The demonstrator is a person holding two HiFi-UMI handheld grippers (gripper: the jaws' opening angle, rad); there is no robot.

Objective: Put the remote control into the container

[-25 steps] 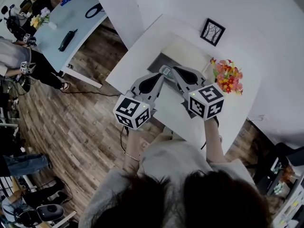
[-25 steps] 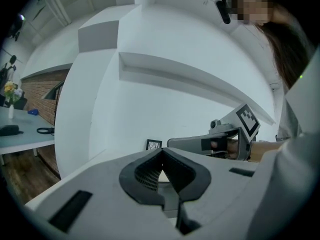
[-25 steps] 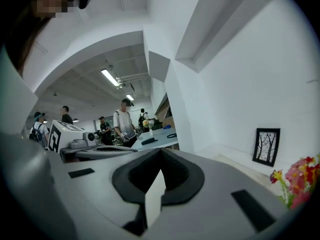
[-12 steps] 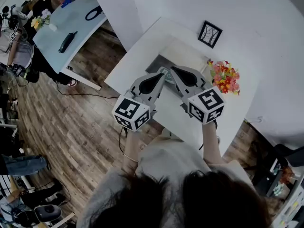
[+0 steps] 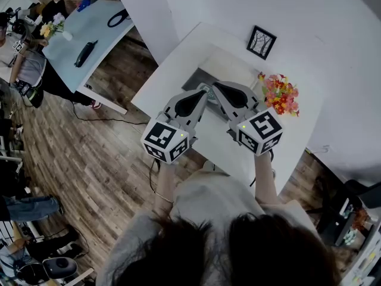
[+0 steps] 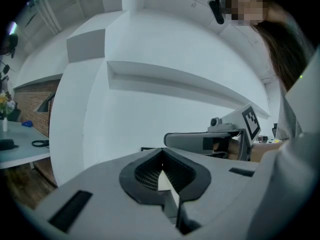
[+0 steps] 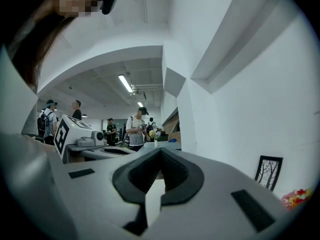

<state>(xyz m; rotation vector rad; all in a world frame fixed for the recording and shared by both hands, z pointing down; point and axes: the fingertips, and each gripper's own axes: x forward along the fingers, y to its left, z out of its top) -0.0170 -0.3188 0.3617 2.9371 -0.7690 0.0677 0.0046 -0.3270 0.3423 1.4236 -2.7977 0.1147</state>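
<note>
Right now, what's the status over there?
Left hand-held gripper shut, empty; right hand-held gripper shut, empty. Remote seems to lie in the grey container, partly hidden behind their tips. Nothing in the way.

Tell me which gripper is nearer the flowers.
Right. In the head view the right gripper hangs beside the flowers, on the side toward the person's left. The left gripper is beyond the right one, farther from the flowers.

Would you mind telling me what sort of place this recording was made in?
Probably an open office or lab workspace: a white table and a pale desk on a wood-plank floor, with people standing under ceiling strip lights.
</note>
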